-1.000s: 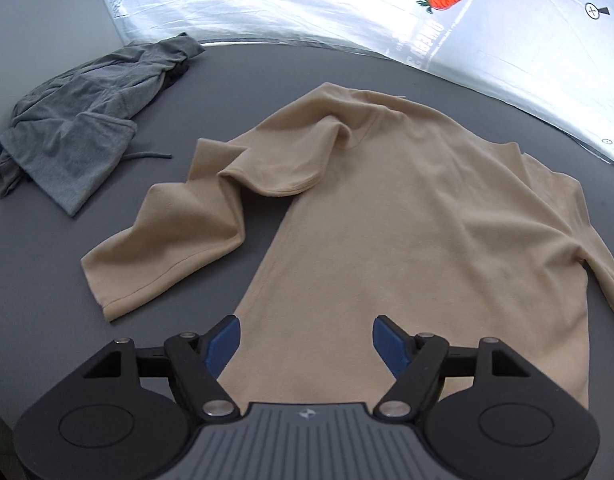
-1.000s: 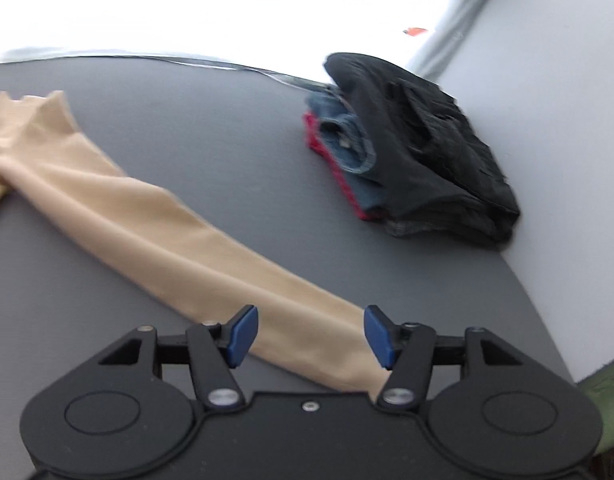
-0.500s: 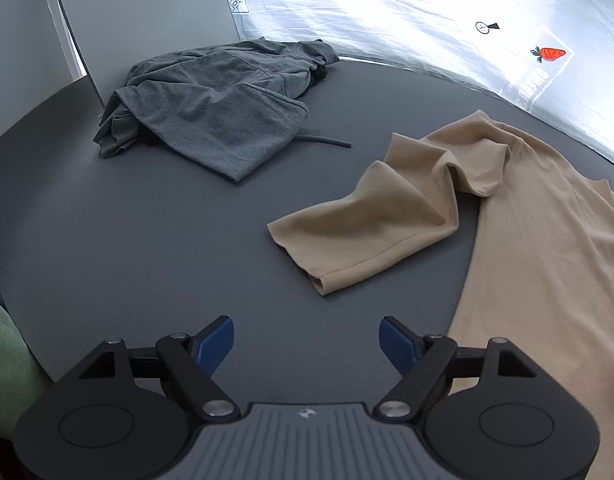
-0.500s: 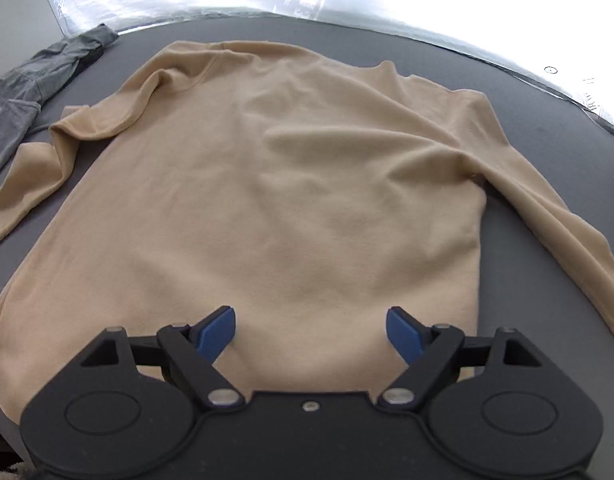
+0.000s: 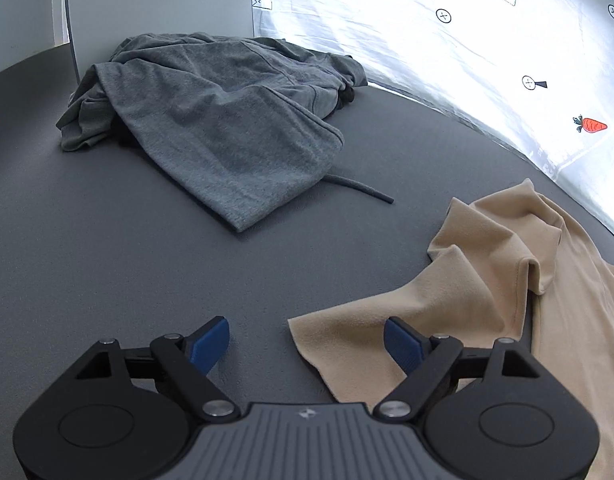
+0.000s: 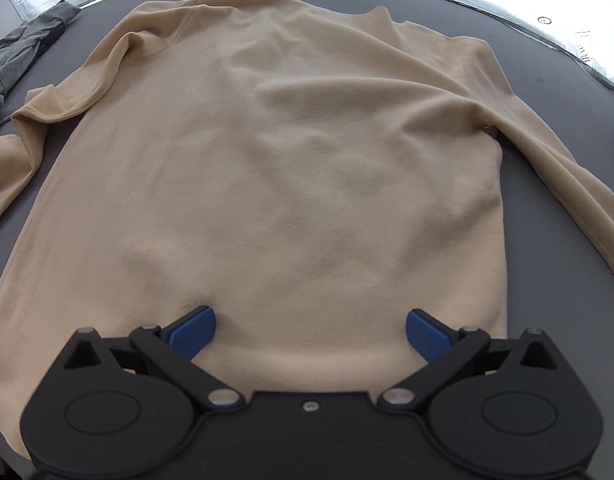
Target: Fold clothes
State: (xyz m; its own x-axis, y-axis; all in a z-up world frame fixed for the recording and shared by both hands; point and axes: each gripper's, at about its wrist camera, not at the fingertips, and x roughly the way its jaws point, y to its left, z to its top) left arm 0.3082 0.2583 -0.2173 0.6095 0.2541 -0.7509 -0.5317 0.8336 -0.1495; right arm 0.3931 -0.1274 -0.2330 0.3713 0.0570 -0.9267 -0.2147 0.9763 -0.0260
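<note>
While the tan shirt (image 6: 291, 168) lies spread flat on the dark surface (image 5: 107, 248), I hold both grippers released and grasping nothing. My right gripper (image 6: 311, 326) hangs over the hem, with the body running away toward 12 o'clock, collar at the far end; that is its long axis. One sleeve (image 6: 567, 176) trails off toward 3 o'clock. The other sleeve (image 5: 407, 320) is crumpled and bent back, and its cuff lies between the fingers of my left gripper (image 5: 307, 340), toward the 1 o'clock side, so that arm is the nearer one to it. A gray garment (image 5: 211, 128) sits heaped at 11 o'clock, well apart. I judge the shirt unfolded as it lies, sleeves still out.
</note>
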